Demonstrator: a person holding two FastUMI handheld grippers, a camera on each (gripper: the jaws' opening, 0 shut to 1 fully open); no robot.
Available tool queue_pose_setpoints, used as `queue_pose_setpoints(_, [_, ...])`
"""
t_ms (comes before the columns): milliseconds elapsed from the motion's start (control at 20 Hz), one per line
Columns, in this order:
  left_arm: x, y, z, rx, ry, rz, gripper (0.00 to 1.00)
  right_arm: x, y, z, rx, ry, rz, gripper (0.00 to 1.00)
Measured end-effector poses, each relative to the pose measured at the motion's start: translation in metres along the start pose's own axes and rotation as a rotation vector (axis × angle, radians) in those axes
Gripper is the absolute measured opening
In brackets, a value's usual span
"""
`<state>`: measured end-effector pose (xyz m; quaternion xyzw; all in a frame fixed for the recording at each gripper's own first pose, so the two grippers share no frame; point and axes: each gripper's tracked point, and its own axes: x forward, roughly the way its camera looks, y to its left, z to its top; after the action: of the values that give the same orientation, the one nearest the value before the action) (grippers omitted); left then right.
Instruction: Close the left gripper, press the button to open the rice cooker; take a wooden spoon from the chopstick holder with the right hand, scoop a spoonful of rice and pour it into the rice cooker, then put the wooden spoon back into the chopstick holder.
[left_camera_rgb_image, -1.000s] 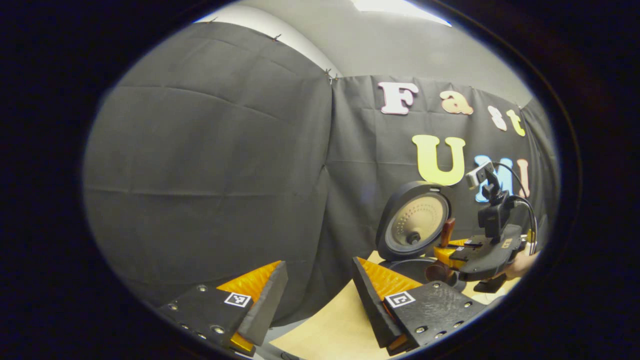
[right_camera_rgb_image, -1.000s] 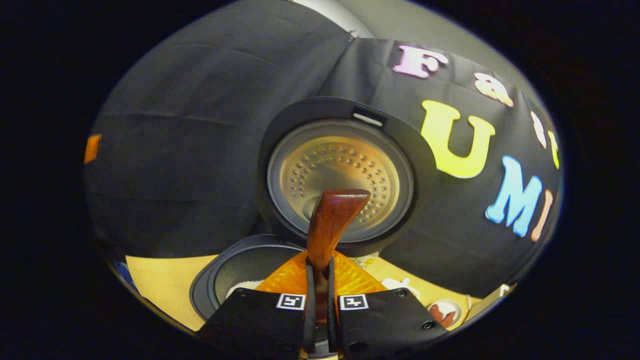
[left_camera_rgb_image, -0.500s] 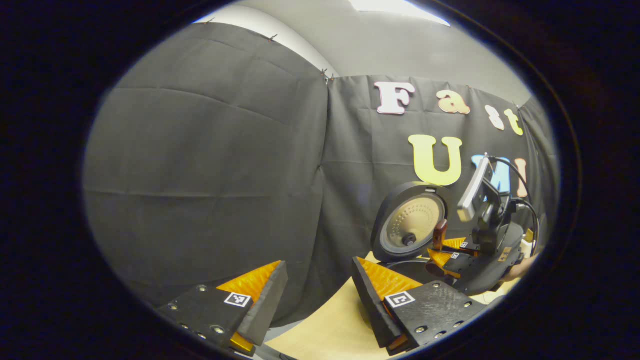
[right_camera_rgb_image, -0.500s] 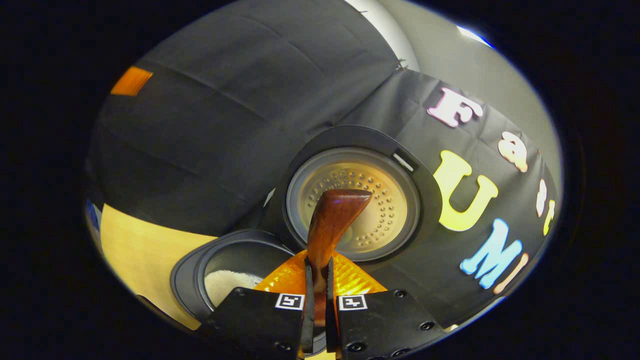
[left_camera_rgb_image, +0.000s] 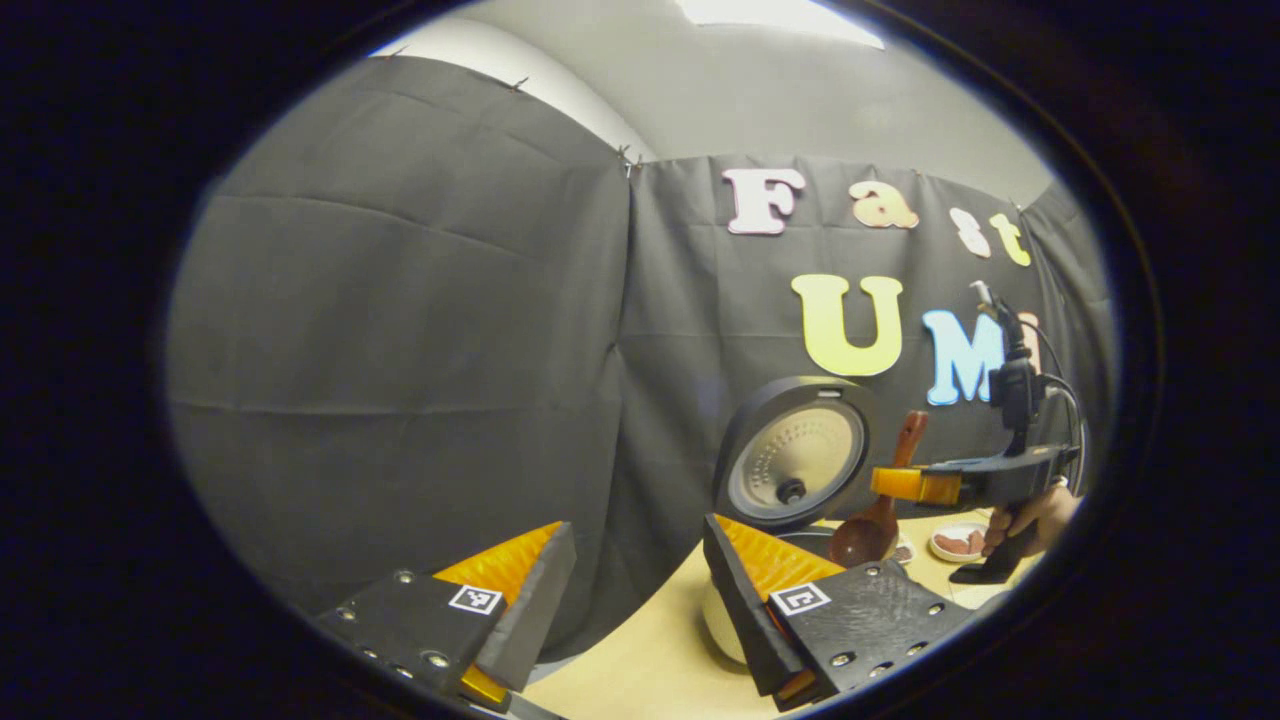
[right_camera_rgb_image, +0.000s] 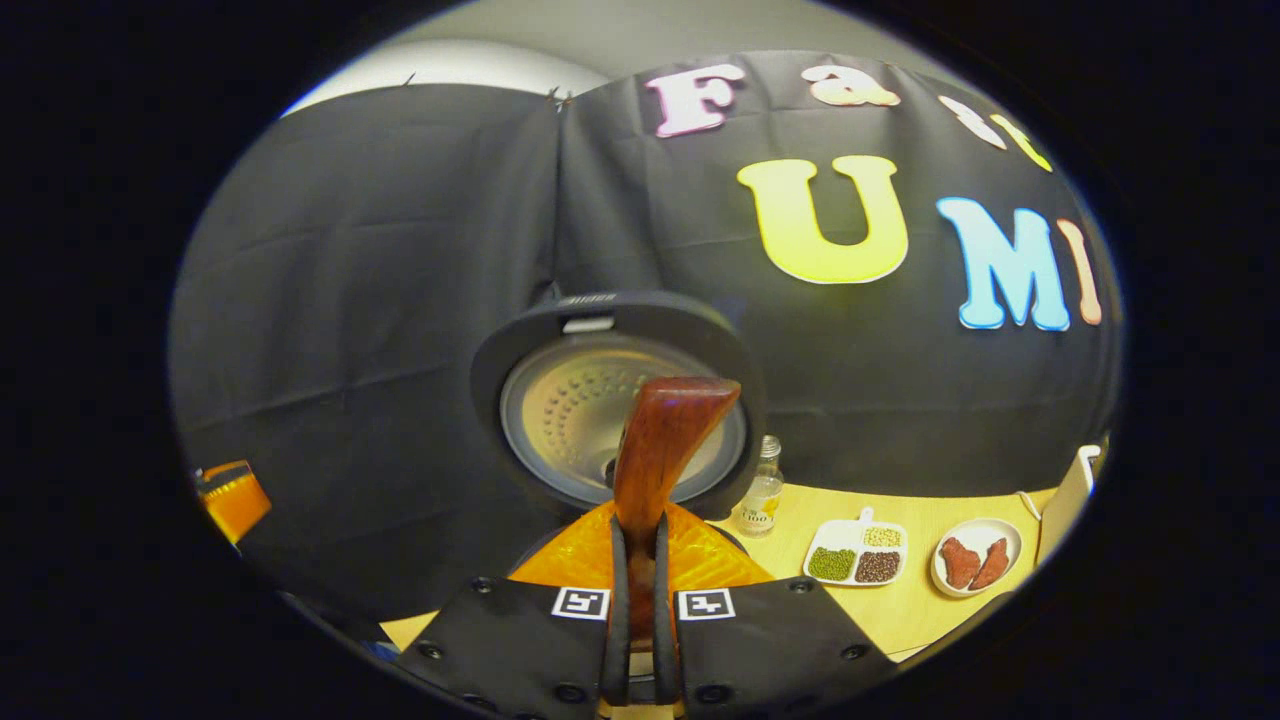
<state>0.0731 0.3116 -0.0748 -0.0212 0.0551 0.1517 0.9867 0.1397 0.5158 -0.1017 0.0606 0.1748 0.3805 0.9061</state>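
In the left gripper view, the left gripper (left_camera_rgb_image: 638, 600) has its ridged wedge fingers spread wide over the pale wooden table (left_camera_rgb_image: 640, 660); farther off, the right gripper (left_camera_rgb_image: 905, 484) pinches a glossy wooden spoon (left_camera_rgb_image: 880, 510), bowl down, above the rice cooker (left_camera_rgb_image: 795, 460), its round lid upright. In the right gripper view, the spoon's handle stands clamped between narrow fingers; beyond are a small glass bottle (right_camera_rgb_image: 763, 495), a divided dish of beans (right_camera_rgb_image: 856, 553) and a round plate (right_camera_rgb_image: 975, 556).

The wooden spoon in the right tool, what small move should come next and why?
Probably carry the wooden spoon away from the rice cooker toward the chopstick holder. The right tool is shut on its handle, the handle stands upright, and the bowl hangs low beside the open lid. Whether the bowl is empty can't be told.
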Motion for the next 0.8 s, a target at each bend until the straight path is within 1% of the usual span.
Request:
queue_pose_setpoints(50, [0.001,-0.007,0.004,0.0,-0.003,-0.01,0.8,-0.002,-0.009,0.007,0.042,-0.013,0.0,0.08])
queue_pose_setpoints(100, [0.002,-0.015,0.007,-0.002,-0.008,-0.023,0.8,-0.007,-0.02,0.015,0.081,-0.025,-0.008,0.11])
queue_pose_setpoints(150, [0.003,-0.023,0.01,-0.004,-0.011,-0.038,0.8,-0.014,-0.033,0.02,0.113,-0.035,-0.021,0.11])
queue_pose_setpoints(200, [0.005,-0.03,0.011,-0.005,-0.011,-0.05,0.8,-0.021,-0.039,0.025,0.136,-0.046,-0.036,0.14])
queue_pose_setpoints(250, [0.008,-0.04,0.013,-0.004,-0.013,-0.066,0.8,-0.033,-0.053,0.03,0.151,-0.056,-0.051,0.11])
queue_pose_setpoints(300, [0.01,-0.048,0.015,-0.001,-0.017,-0.079,0.8,-0.042,-0.066,0.034,0.163,-0.068,-0.071,0.11])
queue_pose_setpoints(450, [0.017,-0.075,0.021,0.007,-0.026,-0.125,0.8,-0.064,-0.107,0.04,0.181,-0.091,-0.147,0.11])
queue_pose_setpoints(500, [0.019,-0.084,0.023,0.006,-0.029,-0.142,0.81,-0.071,-0.122,0.041,0.191,-0.097,-0.174,0.11])
queue_pose_setpoints(600, [0.021,-0.1,0.024,0.003,-0.031,-0.171,0.82,-0.089,-0.152,0.039,0.216,-0.109,-0.228,0.11])
queue_pose_setpoints(650, [0.023,-0.108,0.024,0.0,-0.031,-0.184,0.8,-0.097,-0.166,0.037,0.227,-0.111,-0.256,0.11])
queue_pose_setpoints(800, [0.027,-0.128,0.024,-0.007,-0.03,-0.214,0.8,-0.123,-0.21,0.032,0.249,-0.119,-0.349,0.11])
